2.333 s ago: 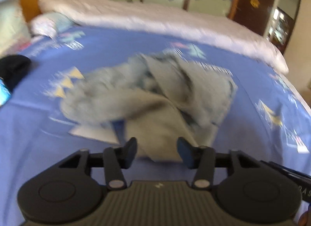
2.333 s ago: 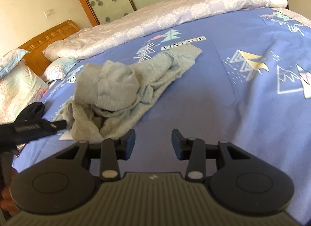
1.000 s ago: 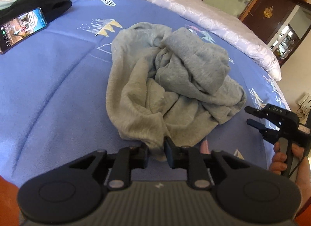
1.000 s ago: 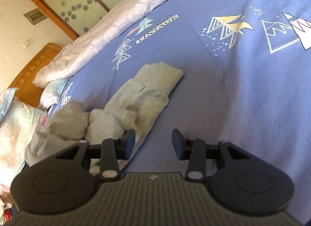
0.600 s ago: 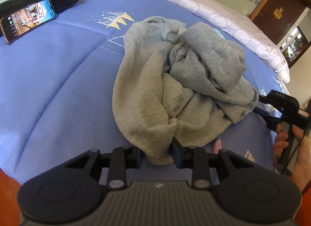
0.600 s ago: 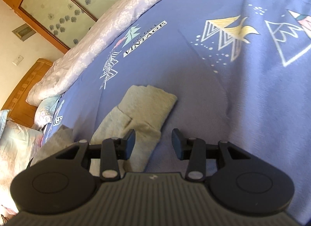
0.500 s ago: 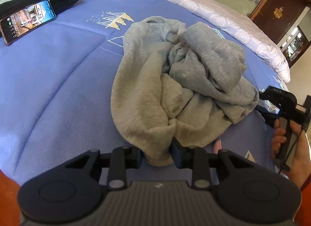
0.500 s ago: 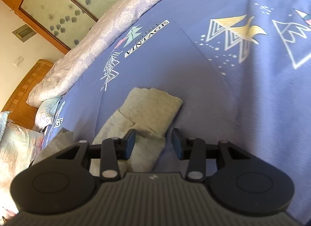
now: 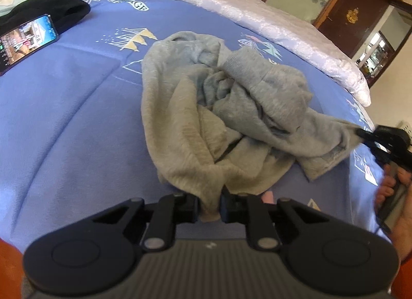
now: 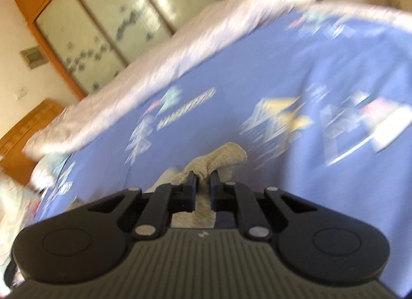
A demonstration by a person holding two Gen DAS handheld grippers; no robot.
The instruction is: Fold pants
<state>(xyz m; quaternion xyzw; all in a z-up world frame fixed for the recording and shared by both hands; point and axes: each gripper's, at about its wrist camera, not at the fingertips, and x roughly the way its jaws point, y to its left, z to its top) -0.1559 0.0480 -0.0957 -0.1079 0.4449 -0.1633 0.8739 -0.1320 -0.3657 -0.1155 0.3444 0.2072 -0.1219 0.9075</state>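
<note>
A bed covered by a blue bedspread [image 9: 64, 118] printed with small mountain and tree shapes fills both views. A pale quilt [image 9: 257, 23] lies bunched along its far side, in front of a wooden wardrobe [image 10: 103, 23] with frosted glass doors.

The grey pants [image 9: 211, 118] lie in a crumpled heap at the middle of the bedspread, folds piled over one another, one ribbed cuff turned up on top.

At the far left edge of the left wrist view, a black cloth [image 9: 51, 13] rests on the bedspread with a phone [image 9: 24, 41], screen lit, propped against it.

The left gripper [image 9: 209, 206] has just been closing; its jaws stand narrow, pinching the near edge of the pants between them. The right gripper [image 10: 203, 183] has also just been closing, and its jaws clamp a bunched end of the grey fabric that sticks out past the fingertips. From the left wrist view, the right gripper sits at the right edge, gripping the pants' far corner, with a person's hand [image 9: 391, 188] around its handle. The right wrist view is blurred.
</note>
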